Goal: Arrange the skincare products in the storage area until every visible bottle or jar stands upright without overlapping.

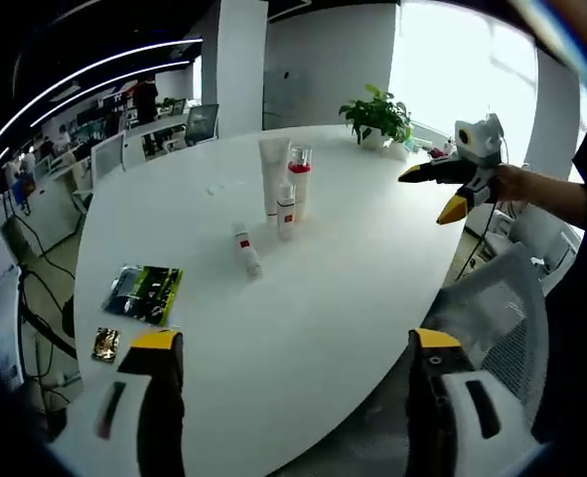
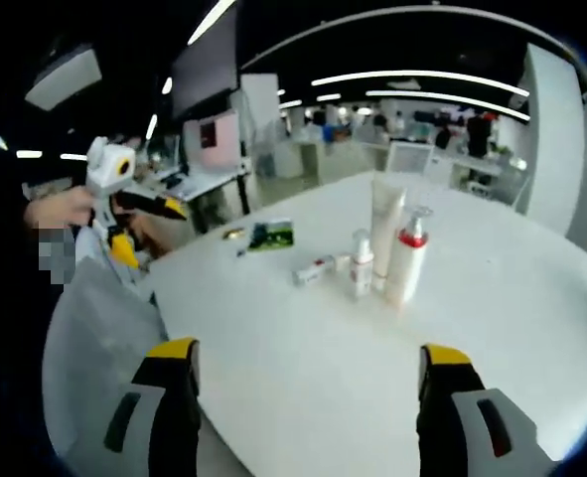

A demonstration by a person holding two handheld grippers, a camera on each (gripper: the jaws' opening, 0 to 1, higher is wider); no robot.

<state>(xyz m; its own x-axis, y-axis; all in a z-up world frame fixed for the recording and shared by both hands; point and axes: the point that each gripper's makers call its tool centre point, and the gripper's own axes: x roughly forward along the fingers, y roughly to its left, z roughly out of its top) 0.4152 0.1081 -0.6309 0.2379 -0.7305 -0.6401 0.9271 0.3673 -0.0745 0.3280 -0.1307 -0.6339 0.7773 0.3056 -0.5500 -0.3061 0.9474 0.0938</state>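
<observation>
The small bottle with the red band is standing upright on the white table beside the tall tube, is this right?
No. In the left gripper view the small bottle with the red band is lying on its side on the white table, near the tall tube.

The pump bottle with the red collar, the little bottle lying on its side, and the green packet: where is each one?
Pump bottle point(image 1: 299, 184), left gripper view, on its white body.
Lying bottle point(image 1: 246, 250), left gripper view, on its middle, near the red label.
Green packet point(image 1: 145, 293), left gripper view, on its printed face.
</observation>
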